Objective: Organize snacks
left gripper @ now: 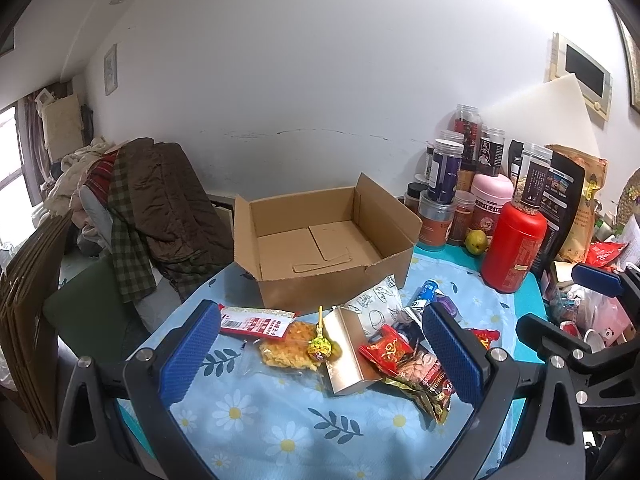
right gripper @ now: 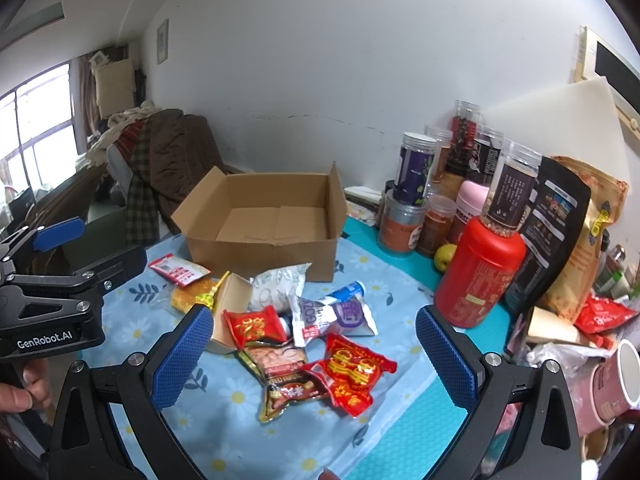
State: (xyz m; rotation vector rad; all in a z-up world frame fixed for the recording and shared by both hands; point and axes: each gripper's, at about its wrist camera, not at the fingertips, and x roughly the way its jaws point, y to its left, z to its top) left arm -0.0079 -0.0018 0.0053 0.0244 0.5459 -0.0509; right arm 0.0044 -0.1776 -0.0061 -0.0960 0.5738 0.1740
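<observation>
- Snack packets lie in a loose heap on the flowered cloth, between the two grippers and the box; several overlap, so some packets are partly hidden.
- Left gripper hovers over the heap with its jaws wide apart, holding nothing; the right finger pad covers the edge of a red packet.
- Right gripper is also spread wide and empty; the left gripper's body cuts the right wrist view at 9 o'clock.
- Nearest in the right wrist view: a red and gold packet and a brown nut packet, its long axis running from 11 to 5 o'clock.
- A small open gold carton lies with its long axis toward 12 o'clock; the lollipop points its stick the same way.
- A yellow snack in a clear wrapper is partly under a red-labelled pouch.
- The cardboard box stands open at 12 o'clock, flaps up, nothing inside.
- Jars and a red canister crowd the 2 o'clock side; the near cloth is free.
</observation>
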